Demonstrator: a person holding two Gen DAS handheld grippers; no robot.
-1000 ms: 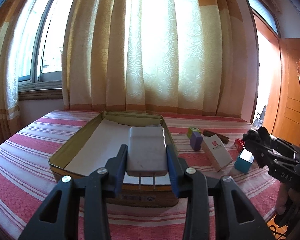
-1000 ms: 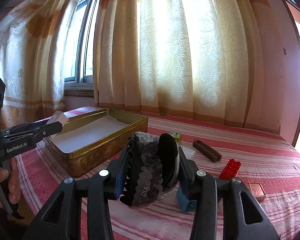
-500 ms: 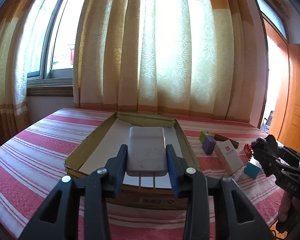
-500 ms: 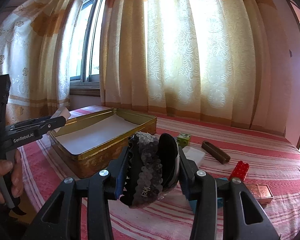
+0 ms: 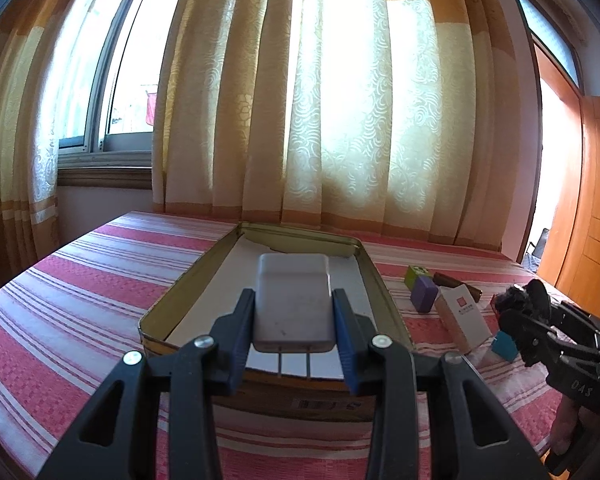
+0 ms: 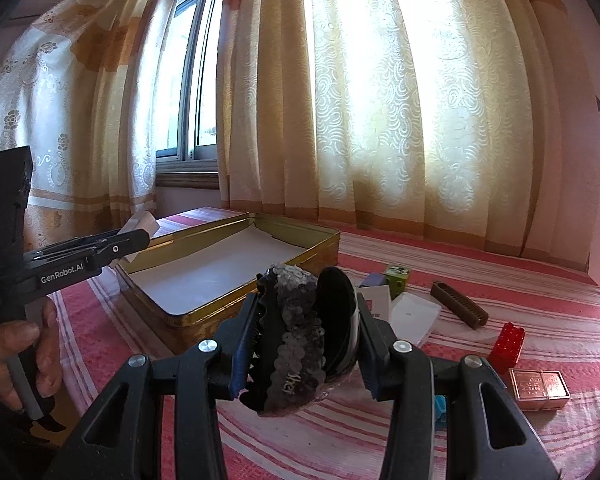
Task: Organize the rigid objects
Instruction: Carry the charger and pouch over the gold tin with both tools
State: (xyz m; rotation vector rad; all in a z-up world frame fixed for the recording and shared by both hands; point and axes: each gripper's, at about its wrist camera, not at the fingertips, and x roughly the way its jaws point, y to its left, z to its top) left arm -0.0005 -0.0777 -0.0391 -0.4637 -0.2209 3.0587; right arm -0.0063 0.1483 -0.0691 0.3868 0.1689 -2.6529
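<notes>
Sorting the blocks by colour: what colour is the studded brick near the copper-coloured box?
Red brick, clearest in the right wrist view.

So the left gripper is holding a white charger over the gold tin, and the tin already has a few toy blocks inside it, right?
Not quite. The left gripper does hold the white charger at the gold tin, but the right wrist view shows the tin holding only a white liner. The toy blocks lie outside it on the striped cloth.

Sunlit patterned curtains [image 5: 340, 120], window [image 5: 112, 80]
</notes>
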